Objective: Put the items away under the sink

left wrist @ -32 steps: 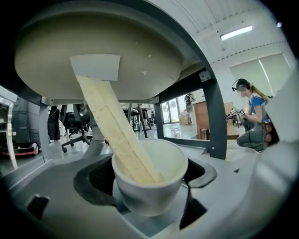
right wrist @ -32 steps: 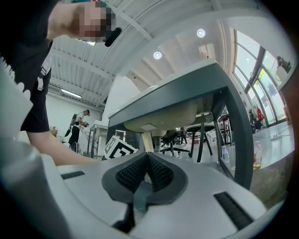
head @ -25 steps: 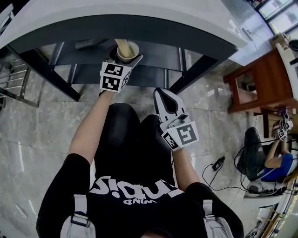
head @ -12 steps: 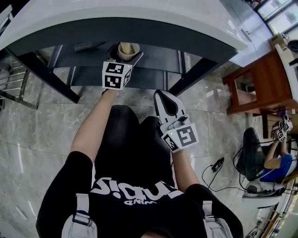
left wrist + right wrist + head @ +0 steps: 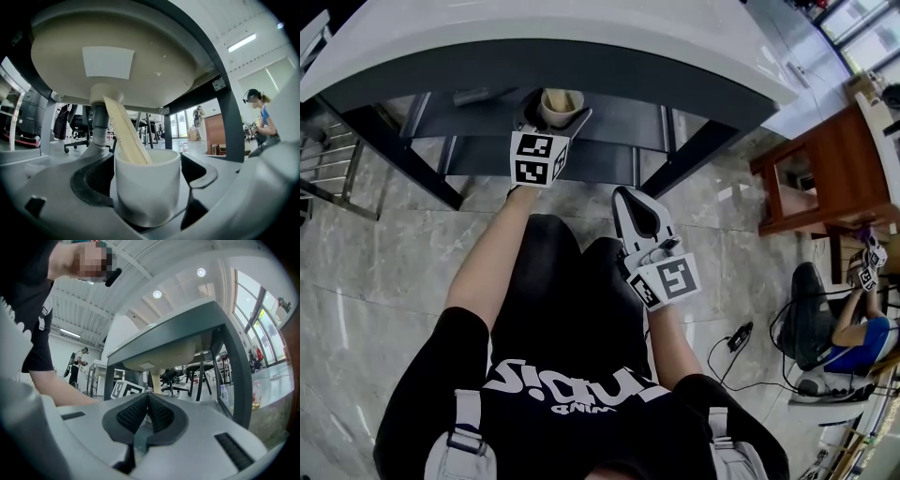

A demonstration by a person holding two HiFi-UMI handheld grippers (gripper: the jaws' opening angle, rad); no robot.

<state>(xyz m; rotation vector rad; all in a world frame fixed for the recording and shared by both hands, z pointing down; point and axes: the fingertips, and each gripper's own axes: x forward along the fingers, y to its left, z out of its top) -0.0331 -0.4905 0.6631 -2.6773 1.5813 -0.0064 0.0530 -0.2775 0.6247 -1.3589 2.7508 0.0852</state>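
Cup [image 5: 147, 187] held in left gripper [image 5: 553, 110] jaws under sink basin [image 5: 117, 56]; right gripper [image 5: 146, 414] jaws pressed together.

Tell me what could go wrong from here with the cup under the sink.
1. The flat wooden stick leaning out of the white round cup in the left gripper points up toward the underside of the beige sink basin and the grey drain pipe; pushing deeper may knock it out.
2. Opening before the cup sits flat on the dark shelf may tip it.
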